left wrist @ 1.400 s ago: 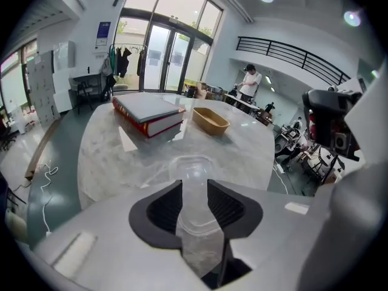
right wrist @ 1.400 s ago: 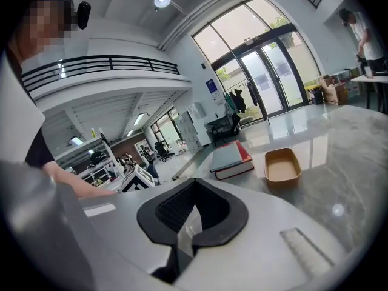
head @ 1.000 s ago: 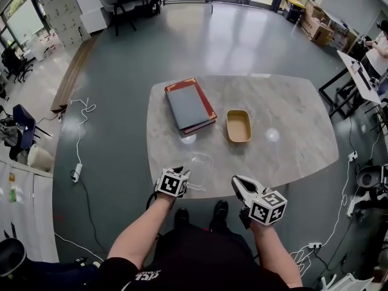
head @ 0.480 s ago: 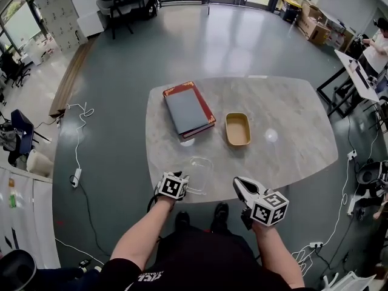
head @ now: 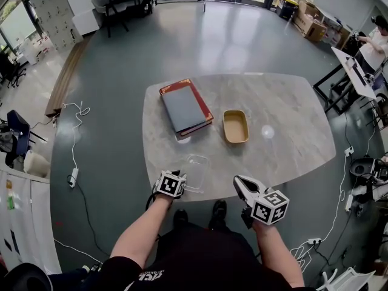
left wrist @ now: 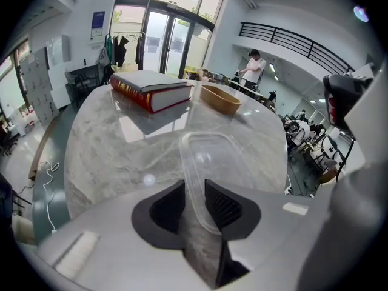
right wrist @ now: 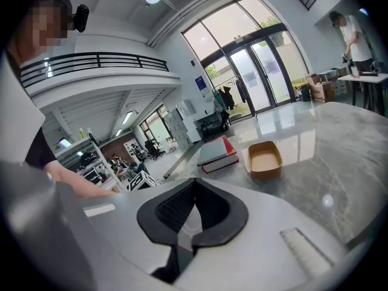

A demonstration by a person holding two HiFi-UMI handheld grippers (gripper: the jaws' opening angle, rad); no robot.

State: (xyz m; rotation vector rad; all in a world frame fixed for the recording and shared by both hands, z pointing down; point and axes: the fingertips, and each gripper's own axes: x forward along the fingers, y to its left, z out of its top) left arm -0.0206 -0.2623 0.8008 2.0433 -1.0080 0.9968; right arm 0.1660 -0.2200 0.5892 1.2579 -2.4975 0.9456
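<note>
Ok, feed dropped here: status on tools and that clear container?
Left tool shut on clear container rim, near edge of table. Right tool shut, empty, by the edge. Book, tray well beyond it.

Tabletop (head: 291,138), marble-patterned: 1.
Book (head: 185,108), grey cover with red edges: 1.
Tan tray (head: 235,127), oblong and shallow: 1.
Clear plastic container (head: 195,173): 1.
Hand-held tools: 2, one left tool (left wrist: 195,208) and one right tool (right wrist: 191,220).
Loose items on the tabletop: 3 in all.
Person (left wrist: 252,71) standing in the background: 1.
</note>
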